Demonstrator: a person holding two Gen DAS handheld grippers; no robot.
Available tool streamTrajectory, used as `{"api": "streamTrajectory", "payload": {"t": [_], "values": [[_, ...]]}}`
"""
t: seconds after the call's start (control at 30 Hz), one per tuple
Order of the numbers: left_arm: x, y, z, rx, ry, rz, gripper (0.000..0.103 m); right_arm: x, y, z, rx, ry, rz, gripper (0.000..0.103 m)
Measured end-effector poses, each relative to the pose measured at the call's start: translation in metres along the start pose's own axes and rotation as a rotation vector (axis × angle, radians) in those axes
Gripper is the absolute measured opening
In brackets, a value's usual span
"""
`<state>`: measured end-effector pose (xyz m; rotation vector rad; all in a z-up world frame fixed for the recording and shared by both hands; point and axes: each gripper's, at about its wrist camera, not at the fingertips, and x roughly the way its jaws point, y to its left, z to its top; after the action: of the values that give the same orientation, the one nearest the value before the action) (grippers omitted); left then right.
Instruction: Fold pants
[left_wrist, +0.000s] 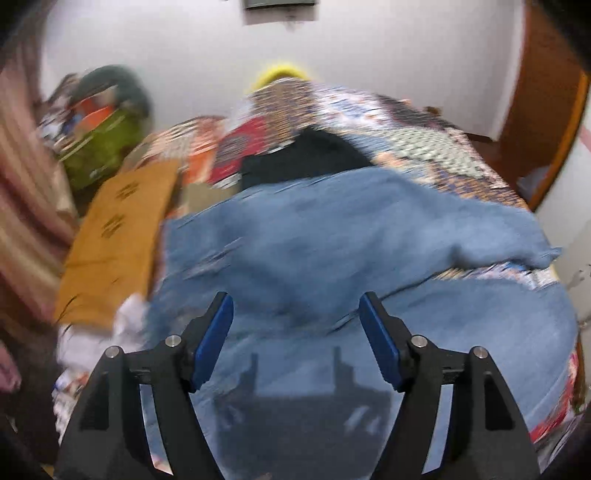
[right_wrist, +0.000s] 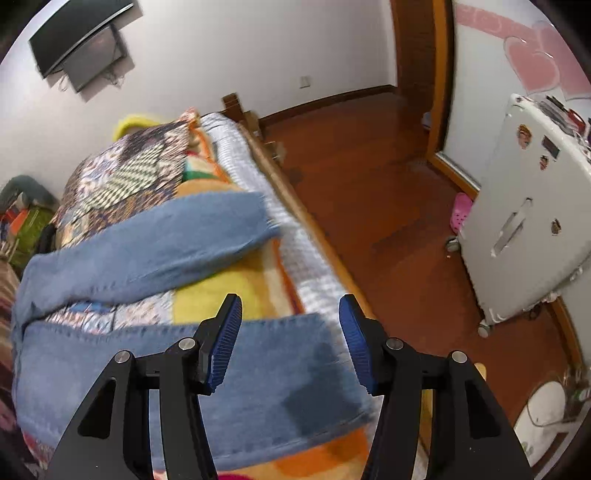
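Blue jeans (left_wrist: 332, 236) lie spread on a bed with a patterned quilt (left_wrist: 406, 147). In the left wrist view my left gripper (left_wrist: 295, 310) is open and empty, hovering over the seat and waist part of the jeans; this view is blurred. In the right wrist view the jeans (right_wrist: 147, 240) show both legs spread apart, one leg reaching toward the bed's edge. My right gripper (right_wrist: 290, 314) is open and empty above the cuff end of the near leg (right_wrist: 277, 354).
A brown paper bag (left_wrist: 118, 236) and a green bag (left_wrist: 103, 147) lie left of the jeans. A dark garment (left_wrist: 306, 155) lies beyond them. The wooden bed edge (right_wrist: 295, 199) drops to a wood floor (right_wrist: 388, 184). A white cabinet (right_wrist: 528, 221) stands to the right.
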<state>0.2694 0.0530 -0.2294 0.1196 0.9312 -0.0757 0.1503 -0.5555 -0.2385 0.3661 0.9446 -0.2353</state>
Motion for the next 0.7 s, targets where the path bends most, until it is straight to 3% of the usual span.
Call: {"api": "streamTrajectory", "payload": {"t": [0.13, 0.3, 0.43, 0.5, 0.7], "values": [[-0.008, 0.057, -0.044, -0.052, 0.047, 0.094, 0.076, 0.009, 0.026, -0.007, -0.020, 0.014, 0.040, 0.053], [0.018, 0.101, -0.098, -0.159, 0.159, 0.093, 0.077, 0.020, 0.068, -0.014, -0.083, 0.050, 0.101, 0.054], [0.049, 0.117, -0.133, -0.201, 0.244, 0.134, 0.080, 0.026, 0.102, -0.019, -0.146, 0.075, 0.145, 0.054], [0.052, 0.126, -0.145, -0.261, 0.223, 0.103, 0.086, 0.029, 0.115, -0.022, -0.170, 0.084, 0.161, 0.054], [0.038, 0.139, -0.155, -0.332, 0.188, 0.076, 0.086, 0.033, 0.143, -0.028, -0.233, 0.108, 0.177, 0.054]]}}
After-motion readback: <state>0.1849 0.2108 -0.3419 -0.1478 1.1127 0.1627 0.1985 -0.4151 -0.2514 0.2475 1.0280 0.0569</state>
